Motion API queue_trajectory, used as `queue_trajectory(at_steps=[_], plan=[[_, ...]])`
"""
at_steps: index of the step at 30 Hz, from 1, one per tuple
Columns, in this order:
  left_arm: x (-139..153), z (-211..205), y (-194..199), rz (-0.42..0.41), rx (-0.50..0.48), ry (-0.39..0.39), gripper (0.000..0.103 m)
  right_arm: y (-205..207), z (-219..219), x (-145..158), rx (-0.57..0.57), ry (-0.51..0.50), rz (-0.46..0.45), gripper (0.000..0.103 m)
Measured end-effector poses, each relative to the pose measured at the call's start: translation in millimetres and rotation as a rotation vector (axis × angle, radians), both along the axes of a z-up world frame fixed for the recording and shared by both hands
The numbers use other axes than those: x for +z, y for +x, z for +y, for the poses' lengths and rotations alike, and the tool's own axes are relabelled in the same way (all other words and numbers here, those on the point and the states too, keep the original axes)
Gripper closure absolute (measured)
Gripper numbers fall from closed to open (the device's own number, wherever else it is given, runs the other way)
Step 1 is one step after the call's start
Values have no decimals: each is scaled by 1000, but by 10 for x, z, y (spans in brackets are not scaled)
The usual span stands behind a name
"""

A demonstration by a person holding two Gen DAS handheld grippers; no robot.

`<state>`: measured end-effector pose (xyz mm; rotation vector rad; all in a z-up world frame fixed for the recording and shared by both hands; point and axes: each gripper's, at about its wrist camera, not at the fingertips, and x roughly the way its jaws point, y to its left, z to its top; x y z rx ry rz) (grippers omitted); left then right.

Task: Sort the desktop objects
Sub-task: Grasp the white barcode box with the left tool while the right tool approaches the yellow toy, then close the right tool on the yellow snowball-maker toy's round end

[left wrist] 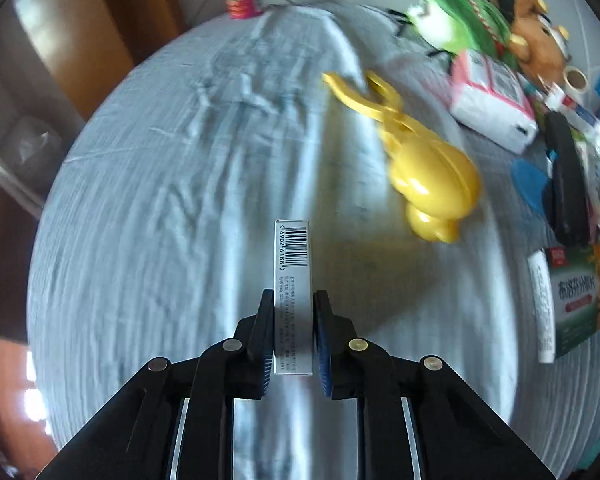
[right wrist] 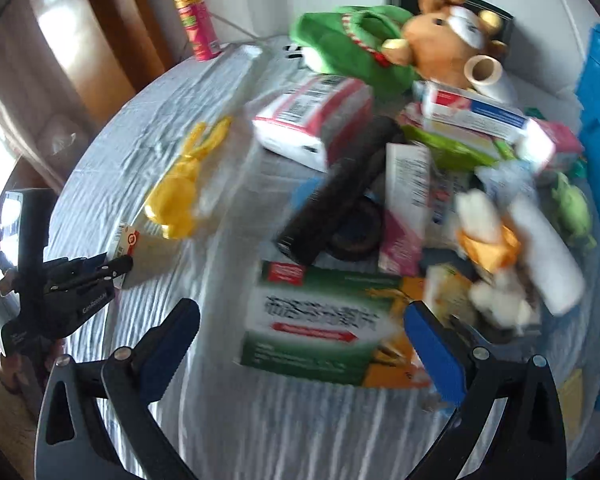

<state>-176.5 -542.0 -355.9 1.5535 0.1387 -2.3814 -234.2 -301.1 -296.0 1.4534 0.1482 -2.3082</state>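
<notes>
Your left gripper (left wrist: 293, 300) pinches a slim box (left wrist: 293, 280), silvery glossy card with a printed barcode. Its fingers (left wrist: 266, 332) are matt black plastic, pad faces ribbed, pivot pins bright metal. The cloth (left wrist: 180, 200) under it is pale woven fabric, creased and finely ribbed. The yellow clamp (left wrist: 432, 176) is smooth, shiny plastic. On your right gripper (right wrist: 302, 330), the pads (right wrist: 434, 354) are matt blue and ridged. The green box (right wrist: 312, 328) looks like printed card, the bear (right wrist: 440, 36) plush, and the roll (right wrist: 334, 196) matt black.
</notes>
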Motion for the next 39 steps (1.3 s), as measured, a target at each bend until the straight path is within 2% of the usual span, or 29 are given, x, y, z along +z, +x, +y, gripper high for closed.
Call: queue_trajectory(at_steps=[5, 8, 14, 24, 31, 32, 34, 35, 36, 39], plan=[[76, -357, 57, 28, 89, 7, 85, -158, -495, -8, 70, -27, 8, 0], [32, -499, 80, 25, 126, 22, 85, -241, -887, -28, 144, -17, 29, 0], [-156, -603, 41, 8, 154, 51, 85, -433, -1369, -234, 173, -7, 22, 0], [-190, -648, -41, 34, 150, 56, 85, -612, -1553, -476, 147, 7, 10, 0], [-193, -653, -54, 38, 161, 51, 84, -643, -1599, -576, 156, 59, 6, 0], [-194, -648, -53, 39, 164, 48, 84, -638, -1603, -576, 158, 63, 11, 1], [-169, -629, -44, 44, 166, 44, 85, -622, -1618, -571, 163, 75, 27, 24], [-137, -613, -38, 50, 165, 44, 85, -618, -1620, -572, 164, 75, 26, 42], [-105, -597, -32, 55, 164, 43, 85, -616, -1619, -574, 164, 72, 20, 48], [-8, -549, -14, 73, 161, 40, 85, -576, -1593, -534, 169, 64, 19, 48]])
